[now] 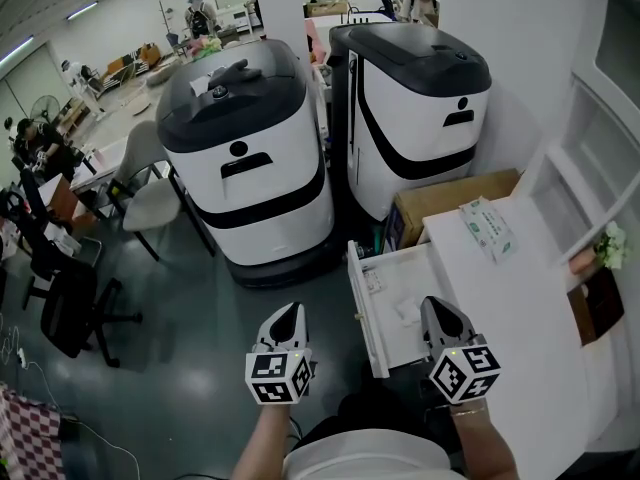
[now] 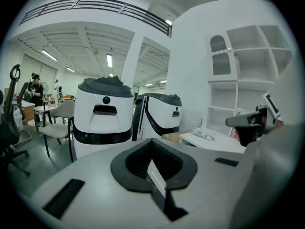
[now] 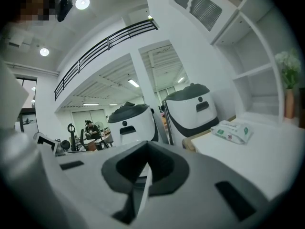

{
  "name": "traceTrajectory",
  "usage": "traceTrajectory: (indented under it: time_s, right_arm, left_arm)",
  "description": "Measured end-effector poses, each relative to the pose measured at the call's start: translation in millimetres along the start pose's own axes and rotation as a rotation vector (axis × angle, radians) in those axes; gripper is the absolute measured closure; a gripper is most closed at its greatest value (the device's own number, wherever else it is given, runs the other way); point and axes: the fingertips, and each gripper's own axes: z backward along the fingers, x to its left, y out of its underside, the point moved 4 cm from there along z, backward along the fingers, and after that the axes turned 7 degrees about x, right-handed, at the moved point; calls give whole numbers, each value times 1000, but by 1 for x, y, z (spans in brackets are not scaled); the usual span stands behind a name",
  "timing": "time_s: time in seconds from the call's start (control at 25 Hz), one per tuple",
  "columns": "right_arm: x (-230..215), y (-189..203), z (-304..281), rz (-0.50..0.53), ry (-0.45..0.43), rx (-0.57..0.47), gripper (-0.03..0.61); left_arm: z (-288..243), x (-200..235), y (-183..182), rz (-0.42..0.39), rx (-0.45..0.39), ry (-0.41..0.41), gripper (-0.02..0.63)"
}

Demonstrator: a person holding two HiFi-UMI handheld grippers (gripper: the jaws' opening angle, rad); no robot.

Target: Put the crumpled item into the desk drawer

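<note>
1. White desk stands at the right. Its drawer is pulled out from the desk's left side and is open.
2. Inside the drawer, toward its near end, lies the crumpled item. It is white, rests on the drawer floor, and touches neither gripper.
3. Over the drawer's near right corner hovers the right gripper, just beside the crumpled item. Its jaws are pressed together with nothing between them.
4. Left of the drawer and outside it, the left gripper is held above the grey floor. Its jaws are likewise pressed together and pinch nothing.
5. Right of the drawer's far end, a tissue pack lies flat on the desk top, well apart from both grippers.
6. Behind the drawer's far end, a cardboard box sits against the desk.
7. Beyond the drawer stand two white-and-black machines, side by side, the right one next to the box.
8. Well to the left of the drawer stands a pale chair.
9. Well to the right of the drawer, a vase with pale flowers stands in the desk's shelf unit.
</note>
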Motion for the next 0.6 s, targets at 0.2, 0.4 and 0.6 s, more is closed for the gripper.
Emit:
traceTrajectory:
  time_s: [0.2, 0.4, 0.6]
  right_arm:
    - [-1, 2, 1, 0, -1, 2, 577]
    - [2, 6, 1, -1, -6, 11, 577]
    - [1, 8, -2, -2, -2, 12, 577]
  left_arm:
    - [-2, -3, 1, -4, 0, 8, 623]
    - [0, -2, 1, -6, 4, 10, 623]
    - [-1, 1, 1, -5, 2, 7, 623]
